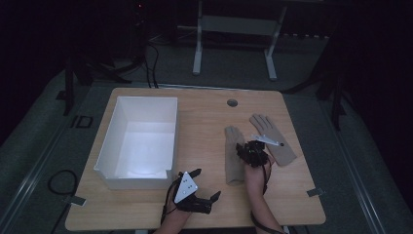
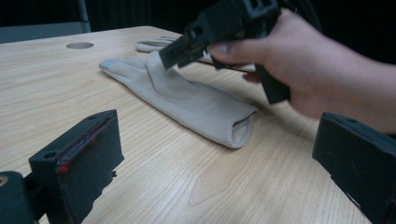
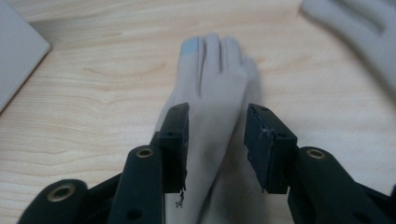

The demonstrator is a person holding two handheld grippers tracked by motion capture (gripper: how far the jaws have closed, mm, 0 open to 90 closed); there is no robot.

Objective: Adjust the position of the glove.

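Right tongs [image 3: 215, 140] hang over the nearer glove [image 3: 212, 98], jaws partly open and straddling its palm; the pads stand on either side of the cloth without pressing it, so nothing is held. From above, these tongs [image 1: 249, 152] sit over the glove's [image 1: 234, 155] right edge, about mid-length, with the fingers pointing to twelve o'clock and the cuff toward six.

To do this step well, I judge that I should sink the jaws until the tips touch the table, then close slowly so that both layers of cloth bunch between the pads and not just the top skin. A grip near the middle of the palm would keep the glove from drooping unevenly. I would lift straight up before carrying it anywhere.

Left tongs [image 1: 195, 187] wait near the front edge of the table [image 1: 204, 122], at about eight o'clock from the right ones, jaws wide and empty; in the left gripper view the two pads [image 2: 81, 158] stand far apart with bare wood between them.

A second glove [image 1: 272, 138] lies flat at about two o'clock from the right tongs, just beside the first but apart from it. The white box [image 1: 109, 146] stands at nine o'clock, open on top and empty, a likely place for the gloves.
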